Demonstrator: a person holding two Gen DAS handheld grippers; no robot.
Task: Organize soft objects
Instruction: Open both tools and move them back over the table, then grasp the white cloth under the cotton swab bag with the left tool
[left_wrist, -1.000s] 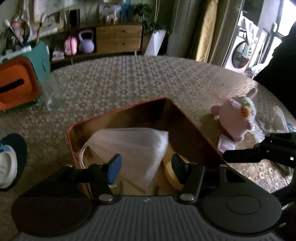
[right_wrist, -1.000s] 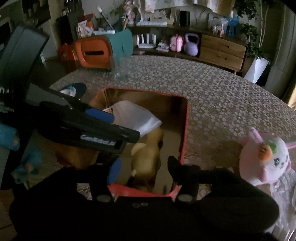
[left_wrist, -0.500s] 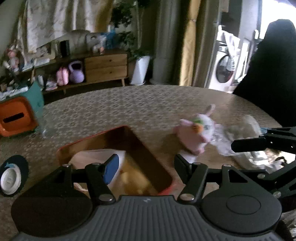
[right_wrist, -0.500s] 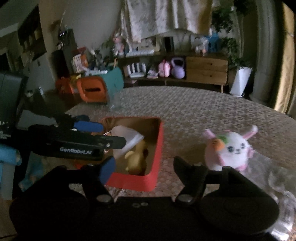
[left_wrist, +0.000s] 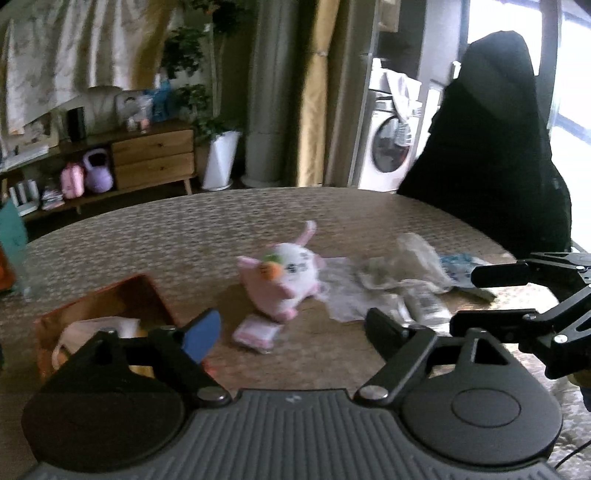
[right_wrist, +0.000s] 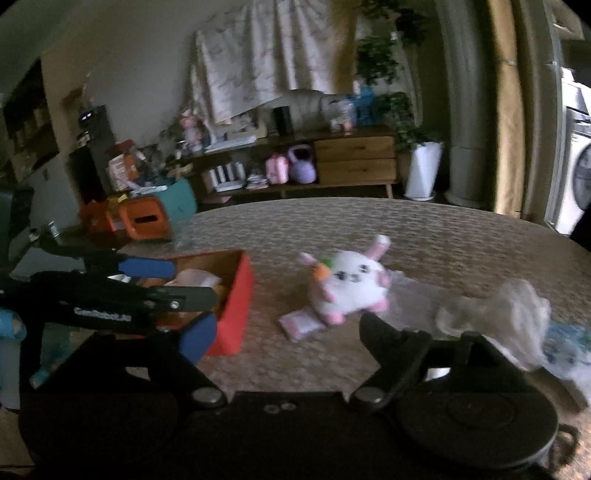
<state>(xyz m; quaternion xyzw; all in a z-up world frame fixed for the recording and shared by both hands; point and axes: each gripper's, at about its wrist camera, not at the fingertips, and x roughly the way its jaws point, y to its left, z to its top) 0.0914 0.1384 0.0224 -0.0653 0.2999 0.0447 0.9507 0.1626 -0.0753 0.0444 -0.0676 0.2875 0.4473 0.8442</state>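
Pink-and-white plush rabbit (left_wrist: 284, 280) lies on the patterned table (left_wrist: 177, 236), well clear of the red box (right_wrist: 236, 314), which already holds a white soft item (right_wrist: 195, 277).

Left gripper (left_wrist: 291, 328): fingers apart, nothing between them. Rabbit sits straight ahead, just beyond the fingertips and slightly left of centre.

Right gripper (right_wrist: 288, 336): fingers also apart, empty. Rabbit lies ahead and a little right of centre, face toward this camera.

Long axis of the toy runs roughly left-right across both views, ears pointing up and away, so a grasp across the short body width looks feasible from either side. Judgement: both grippers appear about equally near; the left one is also nearer the box.

A small pink packet (left_wrist: 256, 332) lies on the table beside the rabbit's near side and may get caught in a low approach.

Left view shows crumpled clear plastic (left_wrist: 402, 273) right of the rabbit, plus the right gripper's fingers at frame edge. Right view alone shows the box's outer red wall and the rabbit's face.
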